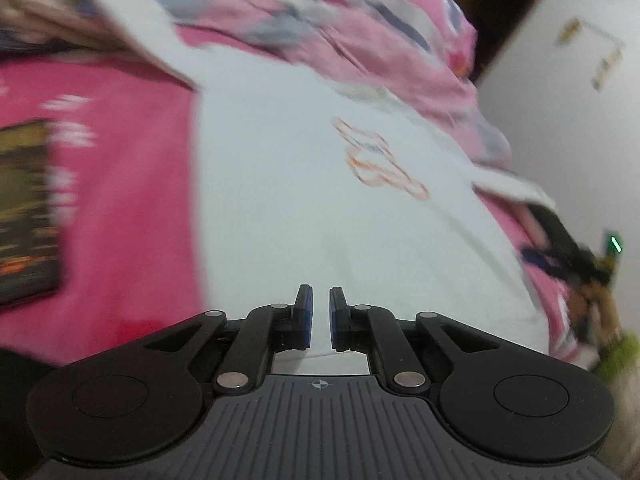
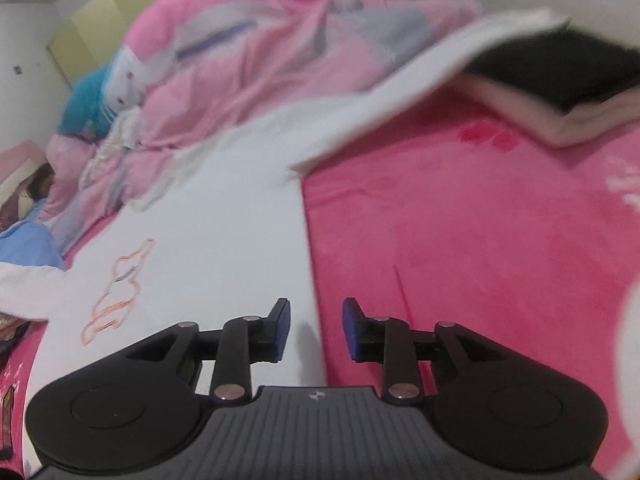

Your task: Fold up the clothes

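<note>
Bedding in hot pink (image 2: pixel 480 220) carries a white garment (image 1: pixel 320 200) spread flat beside a crumpled pink quilt (image 2: pixel 224 60). The garment shows an orange outline drawing (image 1: pixel 376 160), one sleeve (image 2: pixel 420 76) reaching toward a folded stack (image 2: pixel 560 96). Left gripper (image 1: pixel 320 316) hovers nearly clenched and empty; right gripper (image 2: pixel 316 328), unclenched and empty, straddles the garment's edge. Best practice, likely: pinch edges evenly, fold smoothly.

One white garment (image 2: pixel 224 216) with one orange outline print (image 2: pixel 116 292). One pink blanket (image 2: pixel 480 240) on the bed. One heap of pink bedding (image 2: pixel 240 60). One folded stack (image 2: pixel 568 92), black piece uppermost.
</note>
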{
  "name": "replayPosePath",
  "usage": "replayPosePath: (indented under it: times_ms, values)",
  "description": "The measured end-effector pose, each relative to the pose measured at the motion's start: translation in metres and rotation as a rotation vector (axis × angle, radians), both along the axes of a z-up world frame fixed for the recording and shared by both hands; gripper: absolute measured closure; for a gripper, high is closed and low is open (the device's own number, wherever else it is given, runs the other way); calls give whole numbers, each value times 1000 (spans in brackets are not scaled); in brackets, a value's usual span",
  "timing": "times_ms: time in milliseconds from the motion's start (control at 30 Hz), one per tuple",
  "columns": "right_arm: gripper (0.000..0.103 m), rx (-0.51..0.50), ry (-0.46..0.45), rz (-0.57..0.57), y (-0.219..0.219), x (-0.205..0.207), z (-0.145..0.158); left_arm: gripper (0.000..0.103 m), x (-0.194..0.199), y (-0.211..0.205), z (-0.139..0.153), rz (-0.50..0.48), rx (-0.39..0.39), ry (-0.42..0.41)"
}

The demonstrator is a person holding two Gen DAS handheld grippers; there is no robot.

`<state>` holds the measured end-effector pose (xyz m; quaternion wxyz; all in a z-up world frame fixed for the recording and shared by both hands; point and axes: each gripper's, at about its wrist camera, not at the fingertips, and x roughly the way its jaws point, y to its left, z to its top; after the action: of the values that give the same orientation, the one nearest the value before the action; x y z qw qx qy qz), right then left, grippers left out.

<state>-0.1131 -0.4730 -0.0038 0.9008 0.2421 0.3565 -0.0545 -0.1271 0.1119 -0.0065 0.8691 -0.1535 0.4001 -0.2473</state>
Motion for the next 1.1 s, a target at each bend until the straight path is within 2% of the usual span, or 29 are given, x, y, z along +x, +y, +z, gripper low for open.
replayPosePath:
  times_ms: [67, 167, 233, 267, 400, 500, 667, 733, 800, 933, 1100]
  values:
    - [64, 10, 19, 8, -6, 18, -10, 96, 8, -21, -6, -53, 26, -9]
    - [64, 20, -14, 47, -6, 26, -9, 96, 13, -50, -12, -117, 97, -73]
    - [79, 11, -19, 99, -1, 28, -9, 96, 15, -57, -18, -131, 121, -100]
    - [96, 0, -12, 115, 2, 29, -9, 96, 17, -59, -22, -134, 126, -108]
    - [100, -118, -34, 121, 16, 28, -5, 95, 23, -51, -32, -131, 69, -118]
    - [101, -83, -39, 67, 3, 27, -12, 94, 29, -41, -38, -131, -2, -96]
    - [97, -29, -38, 76, -10, 29, -14, 94, 32, -33, -43, -148, -57, -87]
    - [86, -5, -46, 65, -18, 34, -9, 94, 33, -33, -44, -156, -64, -91]
    - [69, 28, -55, 45, -28, 46, -6, 94, 34, -32, -45, -161, -76, -89]
    - [67, 87, -51, 47, -41, 87, -10, 94, 37, -28, -47, -166, -108, -76]
    - [68, 91, -6, 106, -42, 133, -22, 94, 39, -25, -50, -170, -136, -67]
